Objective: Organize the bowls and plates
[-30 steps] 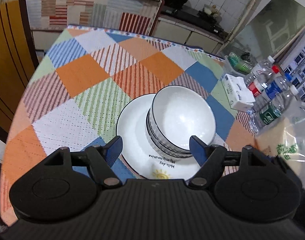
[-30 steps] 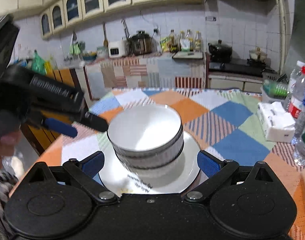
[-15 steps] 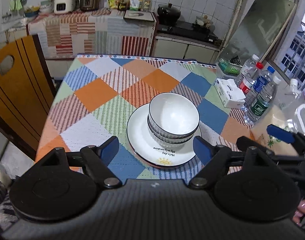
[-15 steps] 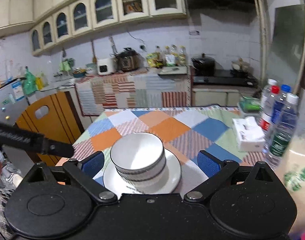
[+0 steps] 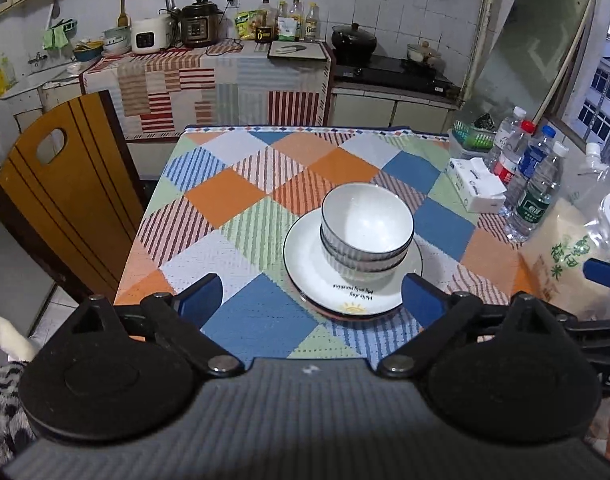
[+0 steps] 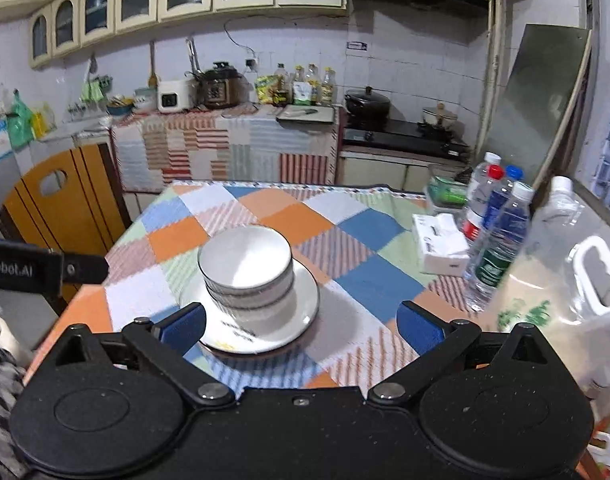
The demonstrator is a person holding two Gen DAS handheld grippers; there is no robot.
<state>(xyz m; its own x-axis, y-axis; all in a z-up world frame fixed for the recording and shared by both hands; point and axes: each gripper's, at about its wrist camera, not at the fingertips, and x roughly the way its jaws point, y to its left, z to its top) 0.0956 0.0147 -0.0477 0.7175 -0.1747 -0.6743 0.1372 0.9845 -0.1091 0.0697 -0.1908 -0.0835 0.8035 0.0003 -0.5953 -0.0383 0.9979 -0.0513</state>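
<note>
I see the bowls (image 5: pixel 365 226) nested upright, mouths up, on a white plate (image 5: pixel 305 272) at centre frame of my left view; more plates seem to lie under it, though I cannot count them. The stack sits on the checked counter (image 5: pixel 241 200). My left gripper (image 5: pixel 311 296) is spread wide, holding nothing, short of the plate. My right gripper (image 6: pixel 301 322) is likewise wide apart and empty; in its view the bowls (image 6: pixel 245 270) and plate (image 6: pixel 301 304) sit left of centre. Bottles (image 5: pixel 533 184) and a tissue pack (image 5: pixel 475 186) stand at right.
</note>
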